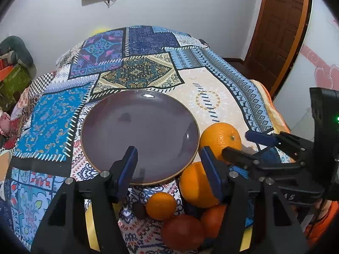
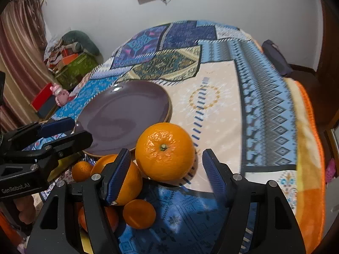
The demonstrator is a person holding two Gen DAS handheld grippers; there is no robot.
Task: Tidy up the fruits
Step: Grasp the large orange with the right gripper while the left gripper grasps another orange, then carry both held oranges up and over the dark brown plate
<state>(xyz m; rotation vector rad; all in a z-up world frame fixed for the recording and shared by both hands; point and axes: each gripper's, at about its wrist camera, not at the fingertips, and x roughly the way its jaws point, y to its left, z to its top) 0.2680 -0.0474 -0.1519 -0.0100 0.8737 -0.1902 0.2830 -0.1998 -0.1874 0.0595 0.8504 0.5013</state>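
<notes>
The right claw (image 2: 165, 170) is wide open around a large orange (image 2: 164, 151), not touching it. The left claw (image 1: 167, 169) is open and empty above the purple plate (image 1: 118, 131).

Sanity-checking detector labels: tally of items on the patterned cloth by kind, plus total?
Large oranges: 2
Small oranges: 2
Reddish round fruit: 1
Purple plate: 1
Total: 6
</notes>
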